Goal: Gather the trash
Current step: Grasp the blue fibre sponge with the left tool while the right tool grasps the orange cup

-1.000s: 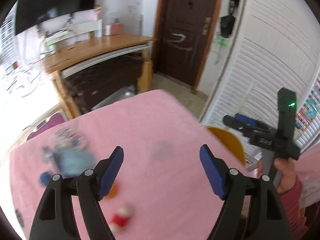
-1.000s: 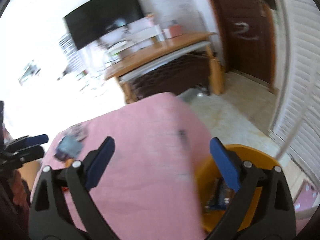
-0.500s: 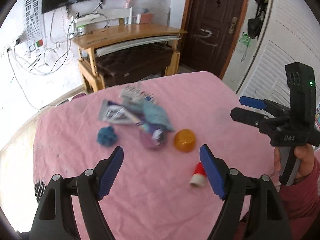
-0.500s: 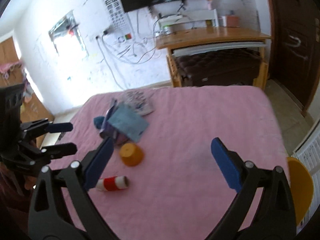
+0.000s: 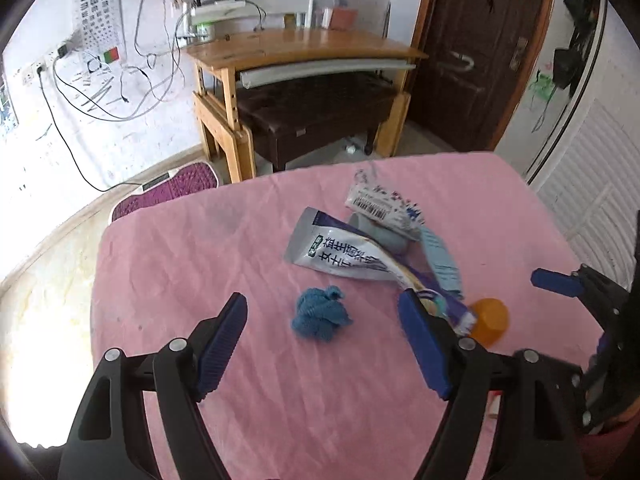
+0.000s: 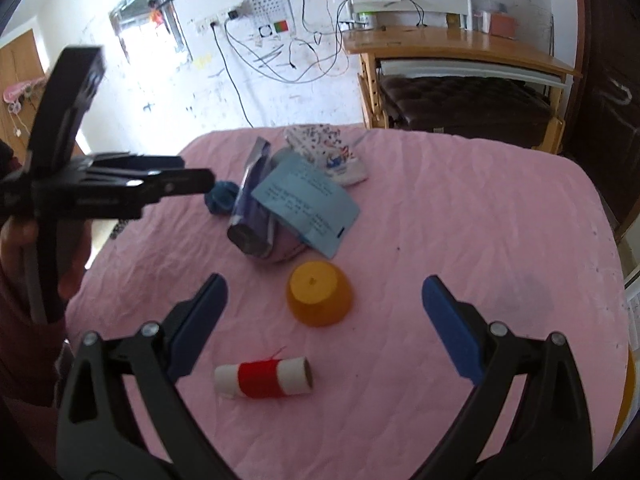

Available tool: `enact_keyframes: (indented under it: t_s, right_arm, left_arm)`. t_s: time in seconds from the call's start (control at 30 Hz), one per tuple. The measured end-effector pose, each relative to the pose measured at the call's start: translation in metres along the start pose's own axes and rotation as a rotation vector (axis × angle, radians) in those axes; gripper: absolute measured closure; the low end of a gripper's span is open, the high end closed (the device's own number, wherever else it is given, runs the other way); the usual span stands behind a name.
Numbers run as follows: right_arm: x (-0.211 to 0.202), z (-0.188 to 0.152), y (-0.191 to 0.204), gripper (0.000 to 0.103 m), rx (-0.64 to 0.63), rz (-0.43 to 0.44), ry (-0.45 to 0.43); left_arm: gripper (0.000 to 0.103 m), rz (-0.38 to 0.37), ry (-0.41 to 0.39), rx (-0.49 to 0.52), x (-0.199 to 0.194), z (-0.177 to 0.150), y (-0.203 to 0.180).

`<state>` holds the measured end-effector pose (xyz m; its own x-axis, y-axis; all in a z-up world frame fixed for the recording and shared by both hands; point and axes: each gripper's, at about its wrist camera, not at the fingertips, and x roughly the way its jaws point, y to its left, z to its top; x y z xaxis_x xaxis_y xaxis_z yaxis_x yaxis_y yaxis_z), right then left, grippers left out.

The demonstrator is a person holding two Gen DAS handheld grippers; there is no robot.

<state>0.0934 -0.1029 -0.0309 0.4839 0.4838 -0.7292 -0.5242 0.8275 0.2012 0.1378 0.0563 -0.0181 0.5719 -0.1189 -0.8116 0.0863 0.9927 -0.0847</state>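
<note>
The trash is being kept in a loose cluster on the pink cloth-covered table [image 6: 460, 208], apparently so that pieces can be lifted singly. The left gripper [image 5: 322, 322] is being held over the crumpled blue tissue ball [image 5: 320, 314]; its jaws have just been closing a little, yet nothing is being touched. The right gripper [image 6: 324, 310] is being held wide open above the upturned orange plastic cup [image 6: 320, 299] and the red-banded white cardboard roll [image 6: 264, 379], gripping neither.
</note>
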Motion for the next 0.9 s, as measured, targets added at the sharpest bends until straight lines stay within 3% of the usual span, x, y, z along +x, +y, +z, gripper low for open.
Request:
enact_keyframes:
  t_s: [0.2,0.27,0.4,0.47,0.7,0.83,0.9]
  right_arm:
    - [0.015,-0.002,0.012,0.009,-0.070,-0.029,0.031]
    - [0.018,-0.001,0.012,0.010,-0.084,-0.040,0.029]
    - [0.027,0.000,0.013,0.026,-0.094,-0.065,0.047]
    - [0.034,-0.001,0.012,0.033,-0.101,-0.081,0.073]
    - [0.042,0.004,0.009,0.039,-0.100,-0.105,0.096]
    - [0.044,0.009,0.013,0.064,-0.113,-0.103,0.103]
    - [0.044,0.010,0.015,0.064,-0.111,-0.096,0.106]
  left_arm:
    - [0.053,-0.027,0.077,0.014,0.030,0.006,0.000]
    - [0.055,-0.032,0.085,0.015,0.037,0.007,0.001]
    - [0.075,-0.010,0.084,0.036,0.044,0.000,-0.004]
    - [0.077,0.000,0.079,0.043,0.043,-0.002,-0.005]
    - [0.081,0.004,0.077,0.053,0.039,-0.006,-0.007]
    - [0.081,-0.012,0.076,0.027,0.035,-0.010,0.000]
    - [0.081,-0.012,0.074,0.016,0.033,-0.011,0.002]
